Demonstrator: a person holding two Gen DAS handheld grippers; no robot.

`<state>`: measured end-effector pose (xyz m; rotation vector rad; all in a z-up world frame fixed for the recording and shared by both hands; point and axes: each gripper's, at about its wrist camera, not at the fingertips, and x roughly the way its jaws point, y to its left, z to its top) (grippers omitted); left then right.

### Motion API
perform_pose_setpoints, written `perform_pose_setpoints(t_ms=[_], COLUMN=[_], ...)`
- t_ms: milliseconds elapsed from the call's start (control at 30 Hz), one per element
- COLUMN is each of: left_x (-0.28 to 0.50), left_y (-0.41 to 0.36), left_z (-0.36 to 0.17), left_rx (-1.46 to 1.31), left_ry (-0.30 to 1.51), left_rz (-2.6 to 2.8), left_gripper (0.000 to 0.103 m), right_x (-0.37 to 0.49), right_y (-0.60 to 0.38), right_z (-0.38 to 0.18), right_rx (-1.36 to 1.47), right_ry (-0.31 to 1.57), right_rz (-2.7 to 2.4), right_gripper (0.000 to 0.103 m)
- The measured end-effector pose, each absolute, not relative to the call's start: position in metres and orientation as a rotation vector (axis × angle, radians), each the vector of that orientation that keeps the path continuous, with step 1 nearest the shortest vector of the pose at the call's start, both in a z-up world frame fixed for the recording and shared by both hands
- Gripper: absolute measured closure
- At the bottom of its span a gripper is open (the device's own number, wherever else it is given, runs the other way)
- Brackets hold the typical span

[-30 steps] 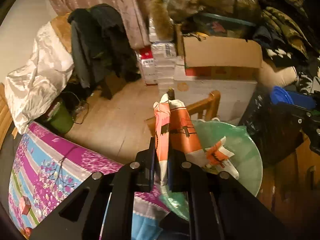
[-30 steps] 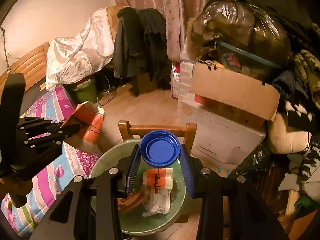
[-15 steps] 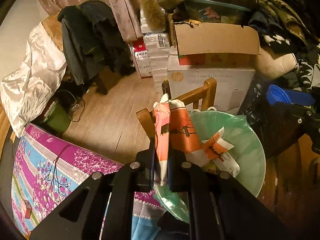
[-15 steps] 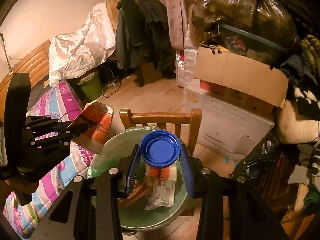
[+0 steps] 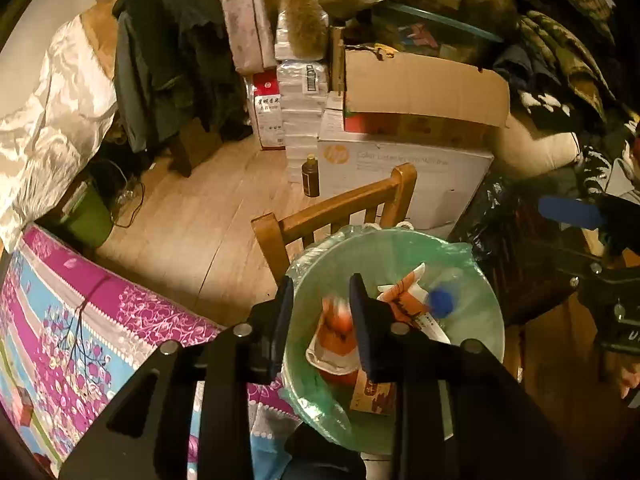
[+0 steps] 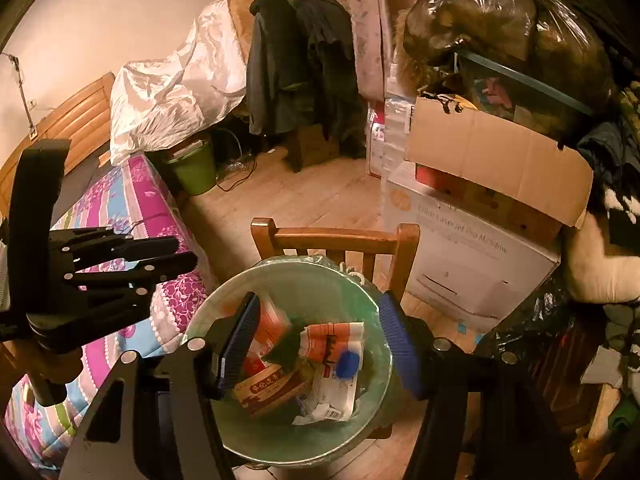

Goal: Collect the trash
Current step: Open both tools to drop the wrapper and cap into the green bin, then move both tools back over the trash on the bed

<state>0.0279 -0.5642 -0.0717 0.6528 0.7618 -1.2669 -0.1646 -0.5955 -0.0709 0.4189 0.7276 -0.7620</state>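
A bin lined with a green bag (image 5: 476, 276) (image 6: 360, 280) stands on a wooden chair (image 5: 340, 204) (image 6: 336, 236). My left gripper (image 5: 320, 300) is open above the bin's left rim; the orange and white wrapper (image 5: 336, 340) (image 6: 268, 328) falls blurred into the bin. My right gripper (image 6: 316, 324) is open over the bin, and the blue lid (image 6: 348, 360) (image 5: 440, 304) lies inside on other orange wrappers (image 6: 328, 340). The left gripper also shows in the right wrist view (image 6: 180, 252), and the right gripper's blue pad in the left wrist view (image 5: 568, 212).
A bed with a purple and blue floral cover (image 5: 80, 328) (image 6: 128, 208) lies left of the chair. Stacked cardboard boxes (image 5: 416, 120) (image 6: 480, 208), a dark bottle (image 5: 310, 174), a green bucket (image 6: 196, 168) and hanging clothes (image 6: 296, 68) stand around the wooden floor.
Both grippers have opened. The orange wrapper left my left gripper and drops into the bin. The blue lid left my right gripper and lies in the bin.
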Motion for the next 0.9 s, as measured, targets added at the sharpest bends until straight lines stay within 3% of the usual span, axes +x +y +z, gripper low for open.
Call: perform_pose_setpoints(t_ms=[267,433,767,900], left_x=[0.042,0.052,0.103,0.131], left_y=[-0.550,-0.518,-0.434,-0.389], left_z=[-0.075,-0.069,-0.072,-0.078], left_rx=[0.614,0.581,0.472,0.396], left_ry=[0.797,0.669,0.618,0.670], left_rz=[-1.203,-1.047,-0.753,-0.624], left_gripper=[0.075,0.059,0.056,0.048], right_x=[-0.162,-0.154,-0.113,-0.093], right_y=[-0.592,-0.580,-0.507,-0.475], right_z=[-0.070,-0.066,-0.052,-0.051], right_rx=[0.413,0.385,0.236,0.207], right_ry=[0.708,0.645,0.386,0.329], right_rz=[-0.755,-0.743,-0.749,-0.712], right_gripper=[0.040,0.040,0.029,0.026])
